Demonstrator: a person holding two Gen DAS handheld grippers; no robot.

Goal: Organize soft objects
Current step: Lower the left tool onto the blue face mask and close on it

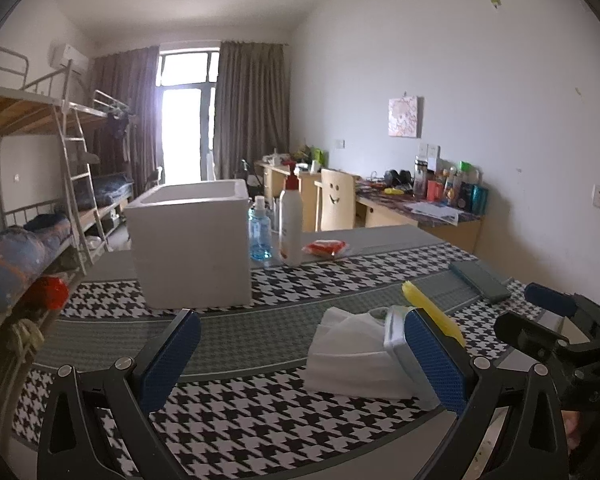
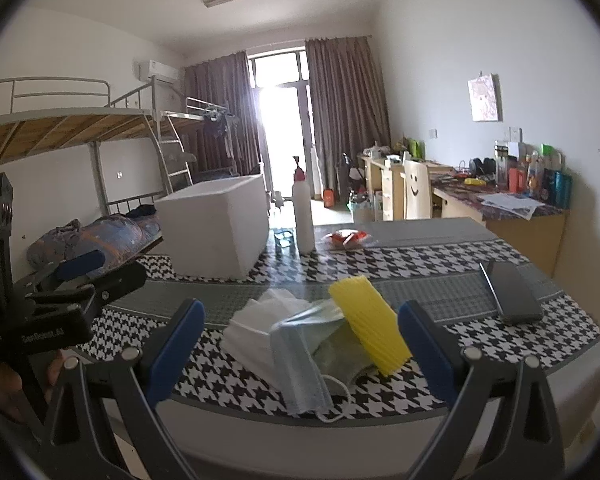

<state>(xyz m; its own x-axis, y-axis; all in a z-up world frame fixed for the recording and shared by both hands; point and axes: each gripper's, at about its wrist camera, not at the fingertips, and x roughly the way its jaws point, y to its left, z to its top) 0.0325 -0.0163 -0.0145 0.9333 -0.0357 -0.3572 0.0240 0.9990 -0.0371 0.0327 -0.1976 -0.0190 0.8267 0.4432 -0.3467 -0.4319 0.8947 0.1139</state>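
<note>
Soft objects sit in one pile near the table's front edge, right of centre: white tissues [image 2: 252, 328], a light blue face mask [image 2: 304, 364], a grey-green mask [image 2: 340, 352] and a yellow sponge [image 2: 370, 322]. The tissues are the leftmost part of the pile. The blue mask overlaps their right side, and its ear loop hangs toward the front edge. The sponge lies tilted on top of the grey-green mask, at the right side of the pile.

Your left gripper [image 1: 300, 360] has its jaws spread wide with nothing between them. It hovers over the houndstooth table cover [image 1: 260, 432], left of the pile. Its right finger [image 1: 436, 356] sits in front of the blue mask and the sponge in the left wrist view; I can't tell if it touches them.

Your right gripper [image 2: 300, 356] is also spread wide and holds nothing. The pile is framed between its fingers in the right wrist view, just beyond the tips.

The white foam box [image 1: 192, 244] stands open-topped toward the table's back left, well apart from the pile. Just right of it are a blue-liquid bottle [image 1: 260, 234] and a tall white pump bottle [image 1: 291, 224]. A red packet [image 1: 325, 248] lies near the back edge. A dark phone-like slab [image 2: 510, 292] lies flat toward the right edge.
</note>
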